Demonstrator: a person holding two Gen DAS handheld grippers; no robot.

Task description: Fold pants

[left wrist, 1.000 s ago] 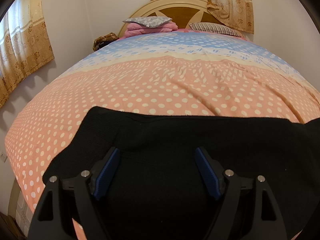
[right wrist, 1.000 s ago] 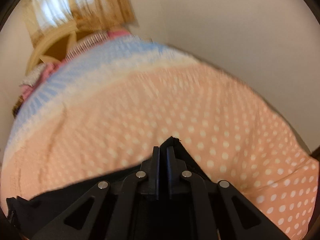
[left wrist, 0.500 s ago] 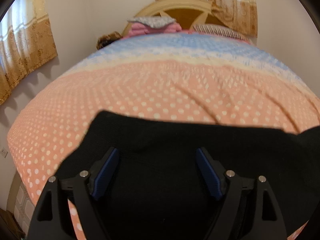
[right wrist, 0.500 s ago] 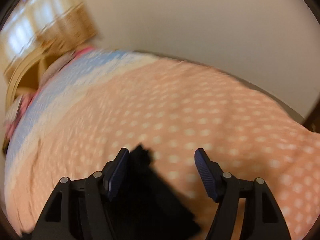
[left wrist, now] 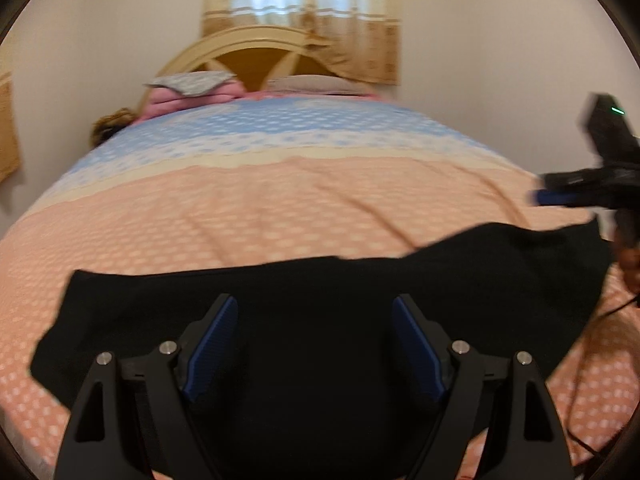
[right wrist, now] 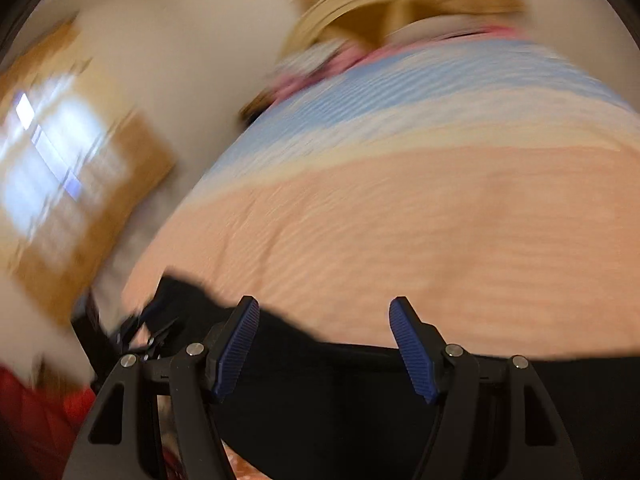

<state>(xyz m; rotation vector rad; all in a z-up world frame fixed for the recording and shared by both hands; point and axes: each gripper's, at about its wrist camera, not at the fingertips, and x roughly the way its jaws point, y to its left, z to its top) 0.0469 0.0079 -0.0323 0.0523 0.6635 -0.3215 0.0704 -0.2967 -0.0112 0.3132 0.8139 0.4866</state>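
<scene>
Black pants (left wrist: 320,292) lie flat across the near end of the bed, spread left to right. My left gripper (left wrist: 314,344) is open above them, holding nothing. My right gripper (right wrist: 324,344) is open and empty over the pants (right wrist: 360,392), and its view is motion-blurred. The right gripper also shows in the left wrist view (left wrist: 560,196) at the far right edge, above the pants' right end.
The bed has a pink, cream and blue dotted cover (left wrist: 280,200). Pillows and folded bedding (left wrist: 192,88) lie by the wooden headboard (left wrist: 256,52). Curtains (left wrist: 304,12) hang behind. Walls stand close on both sides. A cable (left wrist: 592,332) trails at the right.
My right gripper opened and let go of the pants' corner, then swung round to the left. My left gripper stayed open and its view rose and turned a little to the right.
</scene>
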